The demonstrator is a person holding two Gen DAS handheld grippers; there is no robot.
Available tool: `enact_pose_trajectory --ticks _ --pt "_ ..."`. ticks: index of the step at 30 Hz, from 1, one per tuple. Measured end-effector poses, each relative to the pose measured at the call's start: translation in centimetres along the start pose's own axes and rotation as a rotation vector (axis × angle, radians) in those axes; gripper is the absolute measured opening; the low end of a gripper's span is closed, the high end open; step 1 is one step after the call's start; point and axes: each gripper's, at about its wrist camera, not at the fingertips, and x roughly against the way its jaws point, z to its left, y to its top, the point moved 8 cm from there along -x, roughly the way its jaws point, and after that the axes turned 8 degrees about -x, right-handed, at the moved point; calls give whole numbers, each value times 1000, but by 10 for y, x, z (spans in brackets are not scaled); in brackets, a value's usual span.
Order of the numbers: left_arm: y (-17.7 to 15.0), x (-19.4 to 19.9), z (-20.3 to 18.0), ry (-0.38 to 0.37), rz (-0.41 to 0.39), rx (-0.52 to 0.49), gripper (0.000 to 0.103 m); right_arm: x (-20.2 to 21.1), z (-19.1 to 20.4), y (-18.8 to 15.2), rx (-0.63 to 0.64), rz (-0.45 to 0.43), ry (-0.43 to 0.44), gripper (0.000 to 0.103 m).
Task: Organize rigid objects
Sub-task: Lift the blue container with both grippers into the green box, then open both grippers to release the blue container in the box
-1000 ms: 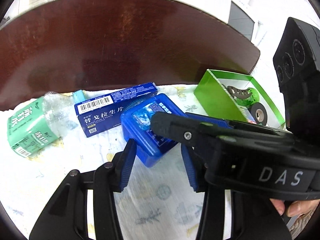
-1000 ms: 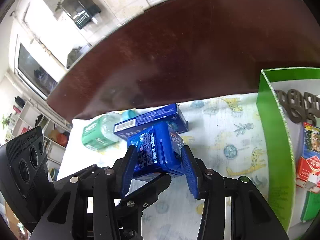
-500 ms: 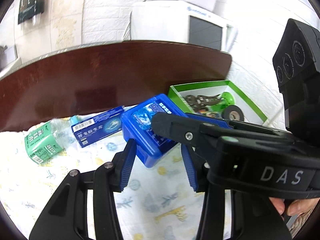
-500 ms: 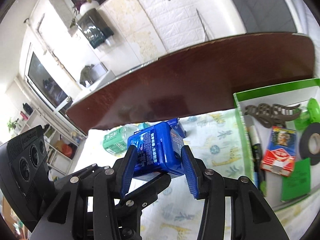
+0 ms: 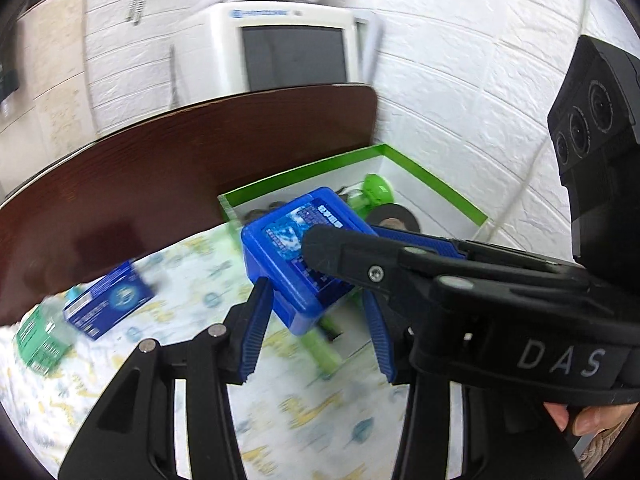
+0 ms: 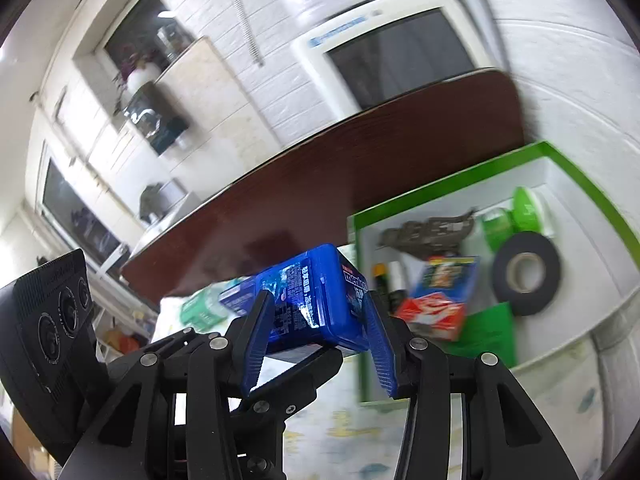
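Note:
My right gripper (image 6: 316,340) is shut on a blue plastic box (image 6: 316,304) and holds it in the air, left of the green-rimmed box (image 6: 448,188). In the left wrist view the same blue plastic box (image 5: 296,260) sits between my left gripper's (image 5: 316,344) open blue fingers, with the right gripper's arm (image 5: 460,288) crossing from the right. The green-rimmed box (image 5: 436,184) lies behind it.
The green-rimmed box holds a black tape roll (image 6: 524,272), a green yo-yo (image 6: 524,208), a brown hair clip (image 6: 432,228), a red and blue carton (image 6: 440,300). A dark blue carton (image 5: 108,300) and a green-labelled bottle (image 5: 36,340) lie on the patterned cloth (image 5: 304,420). The brown table (image 5: 160,168) meets a white wall.
Both grippers have risen and swung right with the blue plastic box. The box has left the cloth and is nearer the green-rimmed box. The carton and bottle stay behind at the left.

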Motion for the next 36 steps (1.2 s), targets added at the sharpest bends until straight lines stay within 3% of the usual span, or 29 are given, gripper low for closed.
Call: enact_pose_trajectory --ticks 10,19,27,36 --pt "37 -64 -78 -149 41 -114 45 41 -98 29 -154 -116 -129 48" --pt "56 -103 -120 -231 59 -166 46 58 -147 42 -189 -189 -306 48" --pt "45 -114 -122 -250 89 -163 44 50 -173 38 -238 -180 -345 48" --pt "42 -88 -89 -188 50 -115 45 57 -166 40 -237 -218 -367 48"
